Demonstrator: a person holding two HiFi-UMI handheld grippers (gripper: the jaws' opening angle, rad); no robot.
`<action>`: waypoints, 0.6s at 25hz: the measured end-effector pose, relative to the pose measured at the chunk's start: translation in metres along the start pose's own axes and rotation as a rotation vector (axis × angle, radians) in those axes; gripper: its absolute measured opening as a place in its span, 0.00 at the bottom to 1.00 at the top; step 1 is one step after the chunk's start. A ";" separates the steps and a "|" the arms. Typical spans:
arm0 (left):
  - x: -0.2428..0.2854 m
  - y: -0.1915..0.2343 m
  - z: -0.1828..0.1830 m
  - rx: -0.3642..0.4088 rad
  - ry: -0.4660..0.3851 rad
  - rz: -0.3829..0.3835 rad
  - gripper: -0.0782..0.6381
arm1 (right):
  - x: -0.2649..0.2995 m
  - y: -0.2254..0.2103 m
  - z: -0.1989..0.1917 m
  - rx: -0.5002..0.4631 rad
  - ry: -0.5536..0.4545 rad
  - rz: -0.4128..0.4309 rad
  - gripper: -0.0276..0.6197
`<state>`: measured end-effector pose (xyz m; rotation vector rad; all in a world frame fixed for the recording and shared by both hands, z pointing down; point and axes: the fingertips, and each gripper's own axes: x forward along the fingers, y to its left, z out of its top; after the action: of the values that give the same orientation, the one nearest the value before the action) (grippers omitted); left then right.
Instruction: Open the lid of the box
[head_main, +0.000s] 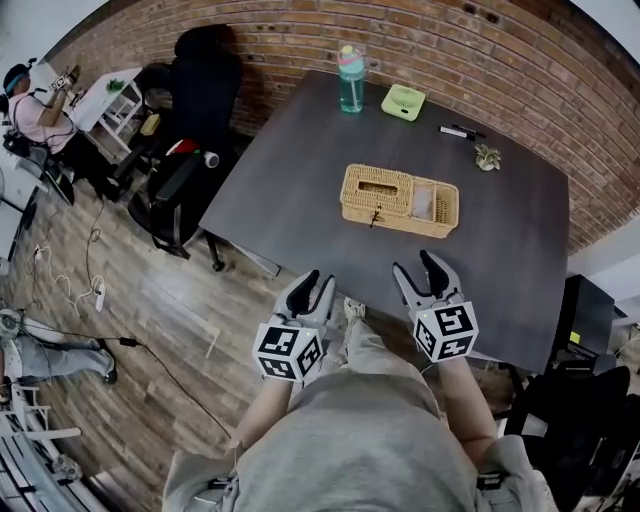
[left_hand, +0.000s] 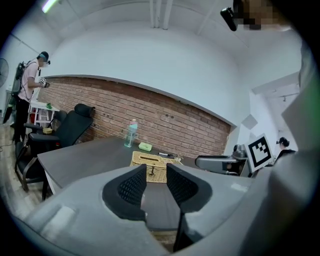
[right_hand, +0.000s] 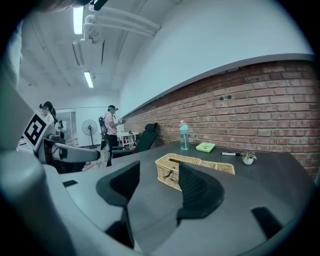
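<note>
Wicker box sits on the table. Your left gripper and right gripper gape empty, short of it.

A dark grey table carries five things. A wicker box sits near its middle. From the box, a teal bottle stands upright at eleven o'clock, a flat green case lies at twelve, a marker at one and a small ornament at two, all well apart from the box.

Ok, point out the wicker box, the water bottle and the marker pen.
wicker box (head_main: 390, 201), head view, on its woven lid.
water bottle (head_main: 351, 86), head view, on its body.
marker pen (head_main: 458, 131), head view, on its barrel.
</note>
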<state>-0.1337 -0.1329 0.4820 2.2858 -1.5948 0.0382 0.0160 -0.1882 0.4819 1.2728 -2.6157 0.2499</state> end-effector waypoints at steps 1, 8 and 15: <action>0.004 0.003 0.001 -0.001 0.003 0.002 0.28 | 0.006 -0.004 -0.001 -0.006 0.005 -0.005 0.39; 0.038 0.023 0.008 -0.008 0.013 0.012 0.28 | 0.045 -0.040 -0.008 -0.047 0.048 -0.047 0.39; 0.071 0.037 0.017 -0.022 0.031 0.024 0.28 | 0.083 -0.073 -0.021 -0.085 0.113 -0.075 0.39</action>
<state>-0.1449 -0.2130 0.4919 2.2395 -1.5991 0.0614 0.0261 -0.2898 0.5292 1.2862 -2.4513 0.1902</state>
